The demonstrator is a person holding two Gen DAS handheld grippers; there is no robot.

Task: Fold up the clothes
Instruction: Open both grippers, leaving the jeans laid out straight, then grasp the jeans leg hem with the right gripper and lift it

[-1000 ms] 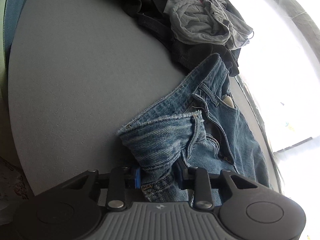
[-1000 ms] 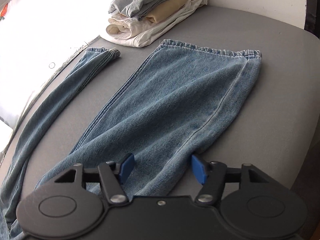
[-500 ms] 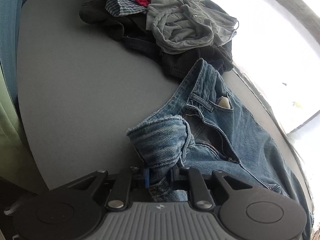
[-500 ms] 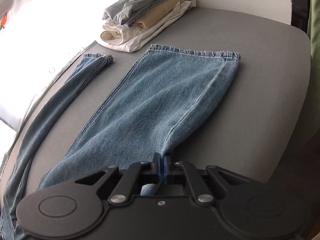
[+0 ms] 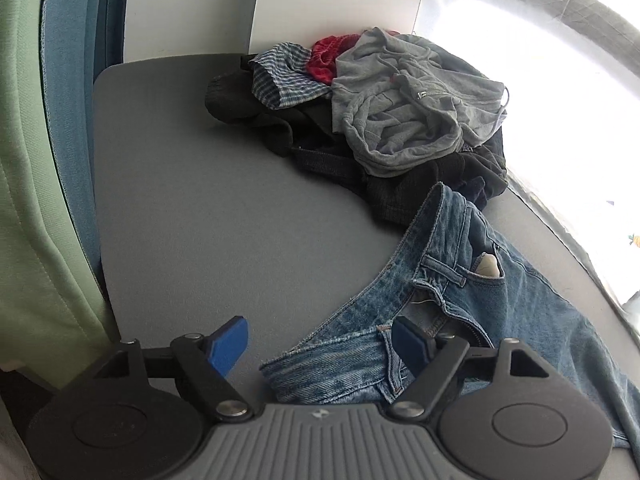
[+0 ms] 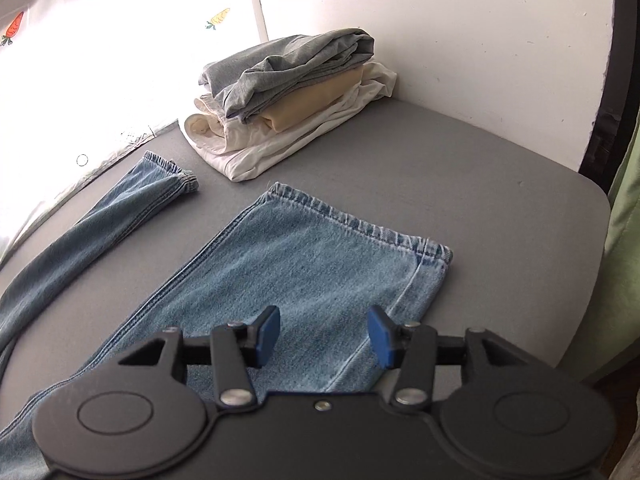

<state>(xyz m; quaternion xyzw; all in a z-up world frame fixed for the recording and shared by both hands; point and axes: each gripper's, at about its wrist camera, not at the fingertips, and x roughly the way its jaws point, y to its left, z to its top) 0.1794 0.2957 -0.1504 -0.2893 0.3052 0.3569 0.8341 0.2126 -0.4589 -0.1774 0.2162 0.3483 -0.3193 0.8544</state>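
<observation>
Left wrist: left gripper opening above jeans waistband (unpinched); right gripper opening over leg, empty.

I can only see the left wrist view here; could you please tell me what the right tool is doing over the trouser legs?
Observer: The right tool is opening above the nearer leg of the jeans, gripping nothing.
Operator: Thank you. Are both legs laid out?
Observer: Yes, the farther leg lies apart, narrower, beside the bright window side.
Operator: Is anything folded already?
Observer: A folded stack sits by the white wall, grey garment on top.
</observation>
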